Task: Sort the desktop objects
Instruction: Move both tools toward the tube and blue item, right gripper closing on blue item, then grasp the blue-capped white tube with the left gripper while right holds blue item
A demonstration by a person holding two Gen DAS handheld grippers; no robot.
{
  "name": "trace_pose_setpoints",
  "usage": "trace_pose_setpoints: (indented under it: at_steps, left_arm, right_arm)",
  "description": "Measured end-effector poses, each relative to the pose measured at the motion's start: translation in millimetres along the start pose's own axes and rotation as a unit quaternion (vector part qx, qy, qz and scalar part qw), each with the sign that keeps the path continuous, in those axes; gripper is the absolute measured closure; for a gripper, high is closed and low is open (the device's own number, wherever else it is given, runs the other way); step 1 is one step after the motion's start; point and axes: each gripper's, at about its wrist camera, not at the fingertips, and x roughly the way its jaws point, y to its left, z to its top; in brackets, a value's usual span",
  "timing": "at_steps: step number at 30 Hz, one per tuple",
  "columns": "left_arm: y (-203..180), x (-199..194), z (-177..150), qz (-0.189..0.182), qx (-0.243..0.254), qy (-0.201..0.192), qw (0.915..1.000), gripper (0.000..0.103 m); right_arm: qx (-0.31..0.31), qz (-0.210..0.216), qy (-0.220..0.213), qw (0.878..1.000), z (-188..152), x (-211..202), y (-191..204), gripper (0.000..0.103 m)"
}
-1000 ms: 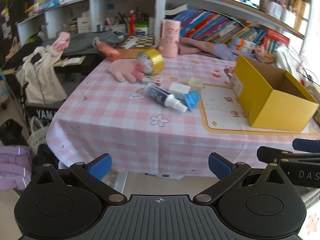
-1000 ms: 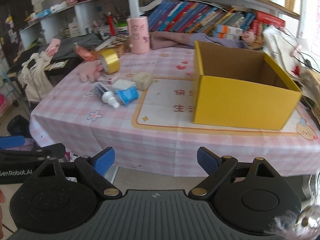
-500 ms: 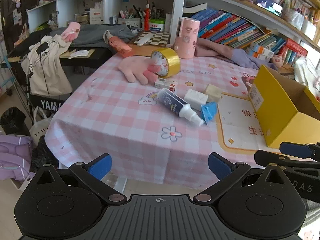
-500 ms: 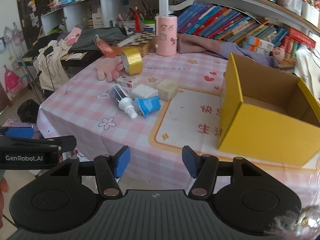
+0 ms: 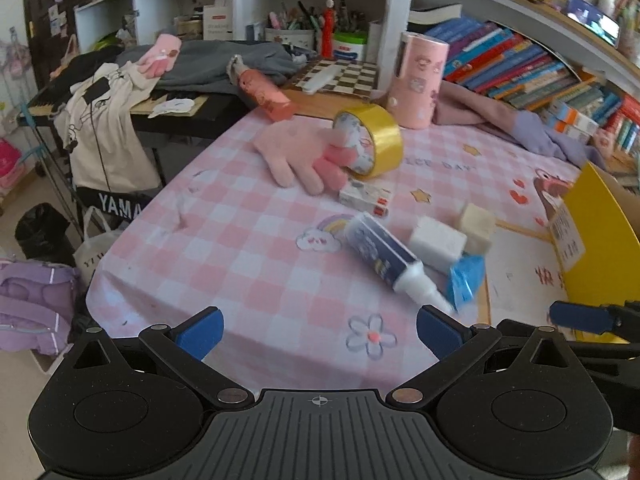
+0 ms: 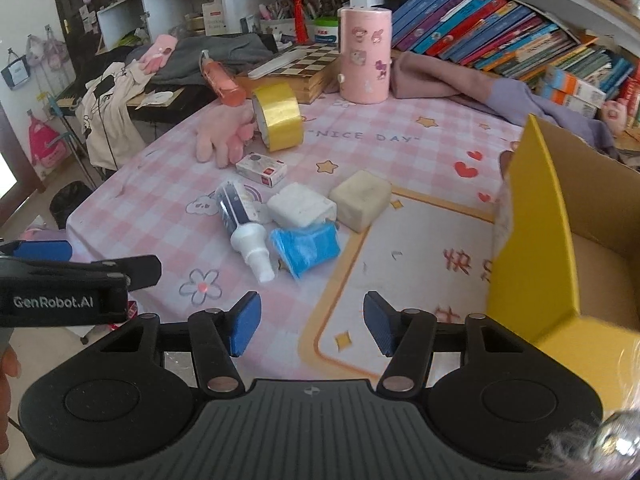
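A cluster of objects lies on the pink checked tablecloth [image 5: 240,248]: a blue and white bottle [image 5: 386,258] [image 6: 242,220], a blue packet [image 6: 306,248], a white block [image 6: 300,209], a beige block [image 6: 360,198], a small card box [image 6: 261,169], a yellow tape roll [image 6: 277,115] and a pink glove [image 5: 298,158]. An open yellow box [image 6: 536,240] stands at the right. My left gripper [image 5: 319,330] is open and empty over the table's near edge. My right gripper [image 6: 311,326] is open and empty, just short of the blue packet.
A pink cylinder [image 6: 365,54], a chessboard [image 6: 304,66], an orange bottle [image 6: 220,80] and purple cloth [image 6: 480,88] lie at the table's back. Bookshelves stand behind. A keyboard stand with clothes [image 5: 108,120] and bags sit on the floor at the left.
Both grippers have moved forward toward the table and the object cluster. The right gripper's fingers have closed partway from wide open.
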Motion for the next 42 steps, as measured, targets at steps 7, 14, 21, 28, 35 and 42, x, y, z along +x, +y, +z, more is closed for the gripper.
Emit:
trace_pose_setpoints:
  at_steps: [7,14,21,28,35,42]
  left_arm:
    - [-1,15,16,0.018,-0.007,0.010,0.9998,0.000]
    - [-7,29,29,0.022,-0.007,0.021,0.9995,0.000]
    - [-14,49,39,0.010,-0.010,0.032,0.9994,0.000]
    - [-21,81,44,-0.021,-0.048,0.070,0.9962,0.013]
    - [-46,102,51,-0.040,-0.023,0.080,0.9957,0.046]
    - [-58,108,49,-0.026,0.039,0.079,0.9957,0.071]
  right_arm:
    - [0.001,0.017,0.010,1.000,23,37,-6,0.046]
    - [0.009,0.030,0.034,0.999,36,73,-13,0.043]
    - [0.025,0.035,0.056,0.998,39,92,-25,0.057]
    - [0.009,0.009,0.045,0.999,37,79,-39,0.060]
    - [-0.032,-0.004,0.021,0.999,41,65,-44,0.060]
    - [-0.039,0.003,0.023,0.999,45,68,-49,0.060]
